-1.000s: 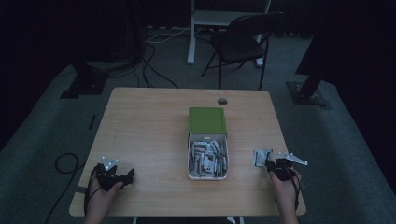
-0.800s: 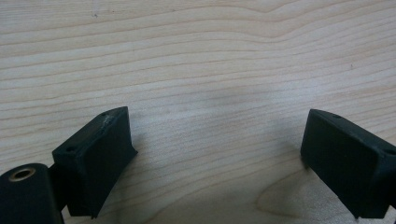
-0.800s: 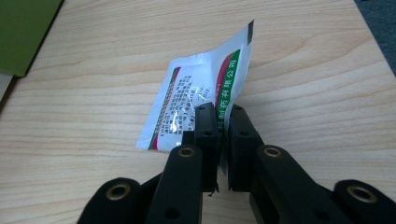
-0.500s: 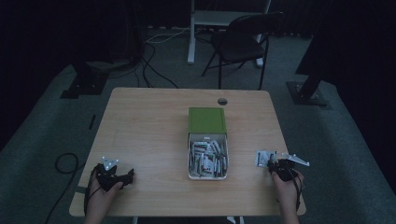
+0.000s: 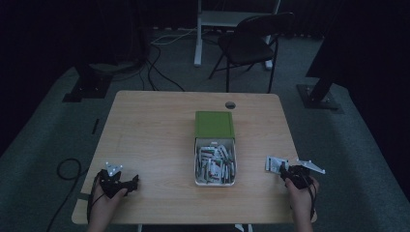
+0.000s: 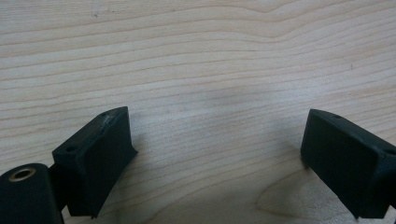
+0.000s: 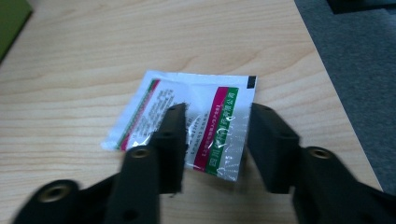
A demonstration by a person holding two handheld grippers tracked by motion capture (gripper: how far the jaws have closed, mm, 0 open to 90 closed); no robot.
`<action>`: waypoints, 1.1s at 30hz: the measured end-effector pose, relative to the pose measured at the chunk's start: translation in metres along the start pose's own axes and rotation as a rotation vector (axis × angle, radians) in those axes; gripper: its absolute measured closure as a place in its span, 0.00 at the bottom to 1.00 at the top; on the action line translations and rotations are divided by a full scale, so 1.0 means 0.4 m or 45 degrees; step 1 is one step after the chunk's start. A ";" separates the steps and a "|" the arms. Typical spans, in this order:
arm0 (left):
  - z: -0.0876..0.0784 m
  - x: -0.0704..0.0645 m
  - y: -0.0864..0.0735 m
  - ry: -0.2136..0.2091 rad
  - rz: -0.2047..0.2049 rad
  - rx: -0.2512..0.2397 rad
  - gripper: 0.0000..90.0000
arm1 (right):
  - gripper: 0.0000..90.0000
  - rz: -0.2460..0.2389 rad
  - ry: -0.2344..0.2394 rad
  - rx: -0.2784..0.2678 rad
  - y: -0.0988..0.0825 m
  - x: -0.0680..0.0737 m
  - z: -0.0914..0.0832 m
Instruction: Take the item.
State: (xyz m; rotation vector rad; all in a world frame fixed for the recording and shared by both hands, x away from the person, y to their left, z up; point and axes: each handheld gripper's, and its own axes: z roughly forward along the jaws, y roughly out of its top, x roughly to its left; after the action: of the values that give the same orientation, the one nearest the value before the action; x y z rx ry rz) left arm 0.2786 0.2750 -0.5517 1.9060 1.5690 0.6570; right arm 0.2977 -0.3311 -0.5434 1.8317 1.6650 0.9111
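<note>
A white sachet [image 7: 196, 88] with red and green stripes lies flat on the wooden table [image 5: 154, 130] near its right front corner. My right gripper [image 7: 217, 112] is open, its two black jaws straddling the sachet's near end just above it. In the high view the sachet [image 5: 275, 164] sits just left of the right gripper [image 5: 289, 171]. My left gripper [image 6: 215, 140] is open over bare wood, and it rests at the table's front left [image 5: 128, 183].
An open white tin [image 5: 215, 183] holding several similar sachets stands mid-table, its green lid [image 5: 214, 124] folded back behind it. A cable hole [image 5: 230, 105] lies beyond. The table's right edge [image 7: 327, 74] runs close to the sachet. A chair [image 5: 251, 43] stands behind the table.
The right hand and the sachet have shifted slightly toward the front right. The left gripper has stayed still.
</note>
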 end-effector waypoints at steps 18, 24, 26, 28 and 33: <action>0.000 0.000 0.000 0.000 -0.001 -0.001 0.11 | 0.36 -0.108 0.199 -0.158 0.023 0.028 -0.042; 0.000 0.000 0.000 0.000 -0.001 -0.001 0.11 | 0.30 -0.178 0.268 -0.157 0.024 0.063 -0.051; 0.000 0.000 0.000 0.000 -0.001 -0.002 0.11 | 0.29 -0.194 0.287 -0.150 0.022 0.074 -0.050; 0.000 0.000 0.000 0.000 -0.001 -0.002 0.11 | 0.27 -0.208 0.300 -0.143 0.019 0.082 -0.048; 0.000 0.000 0.000 -0.001 -0.001 -0.002 0.11 | 0.24 -0.295 0.354 -0.112 0.009 0.108 -0.042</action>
State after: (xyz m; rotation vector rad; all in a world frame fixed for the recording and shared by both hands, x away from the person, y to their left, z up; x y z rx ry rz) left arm 0.2786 0.2750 -0.5518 1.9046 1.5685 0.6571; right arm 0.2888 -0.2902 -0.5235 1.4689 1.9220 1.1552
